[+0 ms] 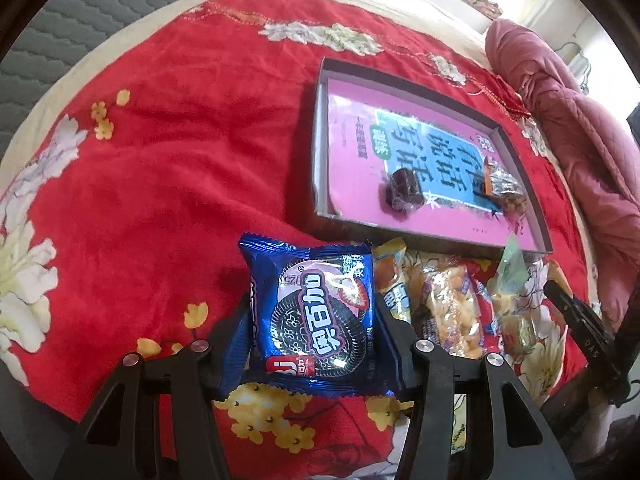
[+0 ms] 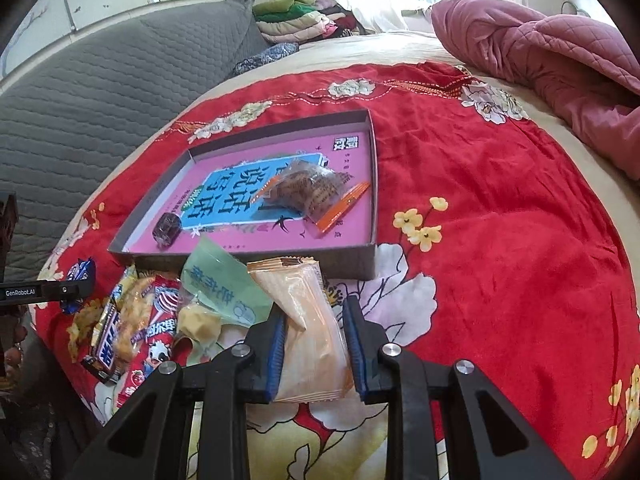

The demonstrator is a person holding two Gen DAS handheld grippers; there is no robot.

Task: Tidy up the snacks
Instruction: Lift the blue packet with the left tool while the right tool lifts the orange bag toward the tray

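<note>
While both packets are light, crinkly foil, they'll likely slip if pinched at the edges. Left gripper [image 1: 316, 320] is clamped across the blue cookie packet [image 1: 314, 316], held above the bed's red blanket [image 1: 160, 160]; right gripper [image 2: 314, 348] is clamped on the beige wafer packet [image 2: 310, 332], near the tray [image 2: 372, 184]. Grip mid-body, gently; contents probably crumble.

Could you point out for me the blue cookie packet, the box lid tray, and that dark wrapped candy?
Blue cookie packet [image 1: 316, 320]: left wrist view, on the printed cookie.
Box lid tray [image 2: 370, 152]: right wrist view, on its right wall.
Dark wrapped candy [image 2: 167, 229]: right wrist view, on its middle.
</note>
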